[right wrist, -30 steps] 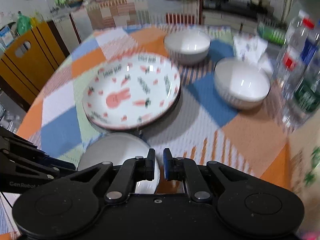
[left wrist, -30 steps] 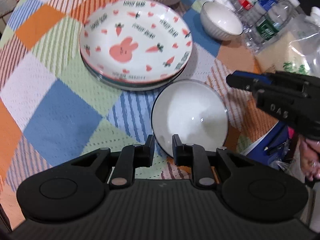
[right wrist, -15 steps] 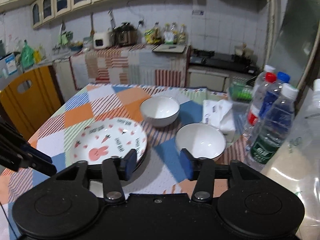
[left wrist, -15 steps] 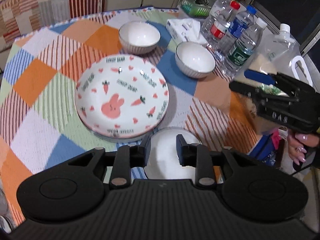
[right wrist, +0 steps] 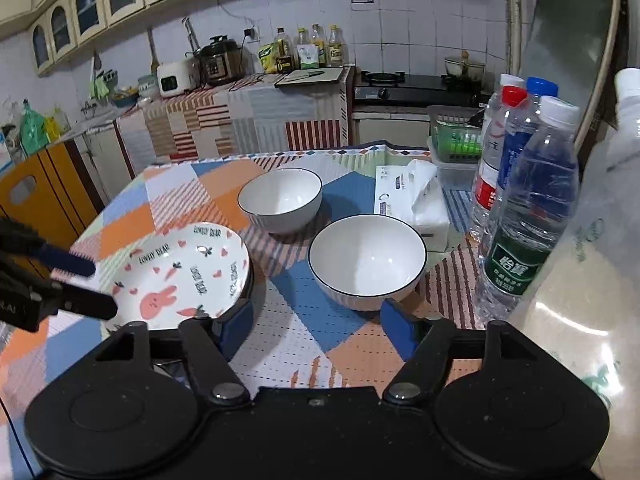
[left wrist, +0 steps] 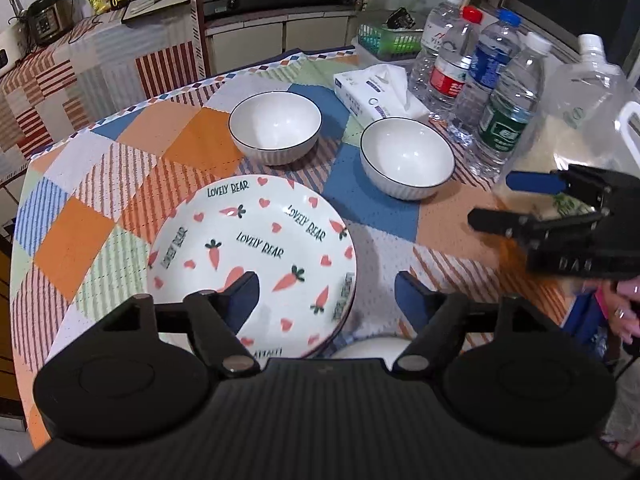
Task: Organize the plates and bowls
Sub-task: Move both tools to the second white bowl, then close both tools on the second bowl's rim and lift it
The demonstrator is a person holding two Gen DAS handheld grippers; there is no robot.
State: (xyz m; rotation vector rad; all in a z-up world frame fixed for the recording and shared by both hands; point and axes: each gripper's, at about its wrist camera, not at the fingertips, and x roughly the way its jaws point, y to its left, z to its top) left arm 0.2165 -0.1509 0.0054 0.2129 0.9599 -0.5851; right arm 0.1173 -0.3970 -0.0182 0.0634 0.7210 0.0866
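Bunny plate [left wrist: 256, 248] sat on top of a darker plate, near edge of the desk [left wrist: 80, 240] w/ its patchwork cloth. Two white bowls [left wrist: 275, 126] [left wrist: 407, 156] stood apart behind it, nearer the water bottles [left wrist: 508, 108] & tissue pack [left wrist: 376, 88]. A plain white dish [left wrist: 368, 348] peeked out just below the plate stack. Left tool [left wrist: 326, 288] was released, jaws just opened wide, nothing between them. Right tool [right wrist: 316, 316] likewise released, jaws just opened, empty, w/ the closer bowl ahead.
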